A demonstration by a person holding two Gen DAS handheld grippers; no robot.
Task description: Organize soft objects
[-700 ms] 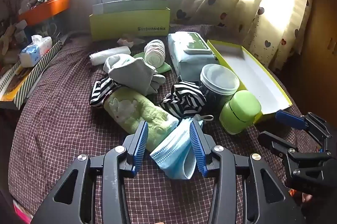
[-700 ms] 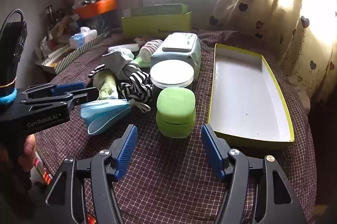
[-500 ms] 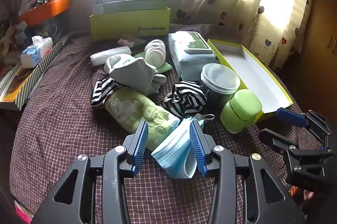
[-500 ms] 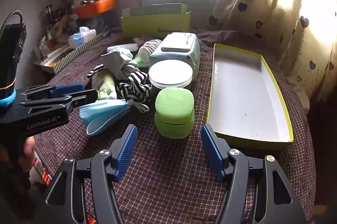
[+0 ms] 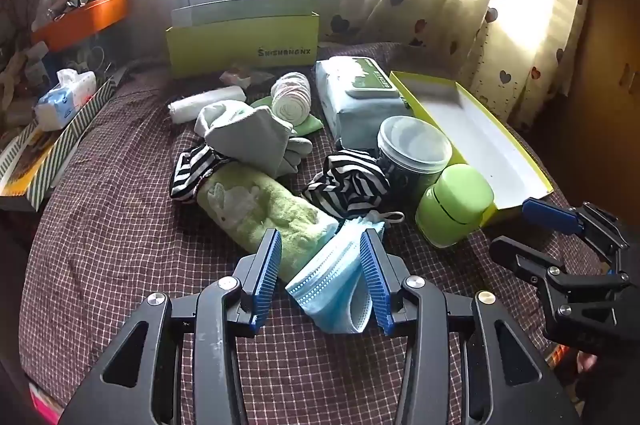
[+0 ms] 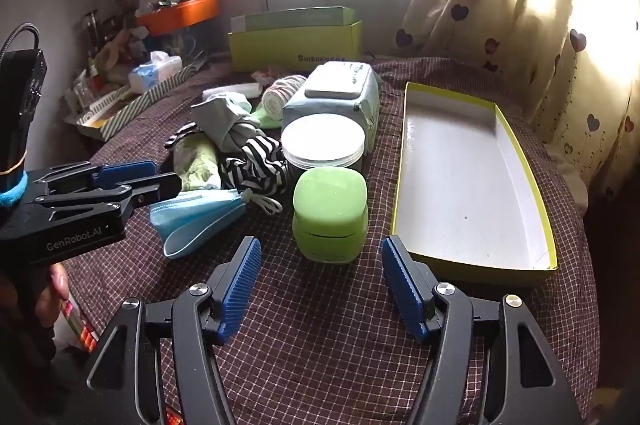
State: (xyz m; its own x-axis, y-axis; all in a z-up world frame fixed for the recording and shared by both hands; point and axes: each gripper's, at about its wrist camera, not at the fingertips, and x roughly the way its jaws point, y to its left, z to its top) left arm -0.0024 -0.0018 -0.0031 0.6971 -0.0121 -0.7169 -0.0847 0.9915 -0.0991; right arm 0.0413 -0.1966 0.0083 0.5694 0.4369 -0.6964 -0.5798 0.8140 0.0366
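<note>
A blue face mask lies on the checked cloth between the jaws of my left gripper, which is open around it; the mask also shows in the right wrist view. Behind it lie a green towel roll, striped socks, a grey cloth and a white rolled cloth. My right gripper is open and empty, just in front of a green case. An empty yellow-rimmed tray lies to the right.
A round lidded jar and a wet-wipes pack stand behind the green case. A green box stands at the back. A tissue pack and clutter sit at the left edge. Heart-print curtains hang at right.
The left gripper has crept slightly forward around the mask. The right gripper has barely moved.
</note>
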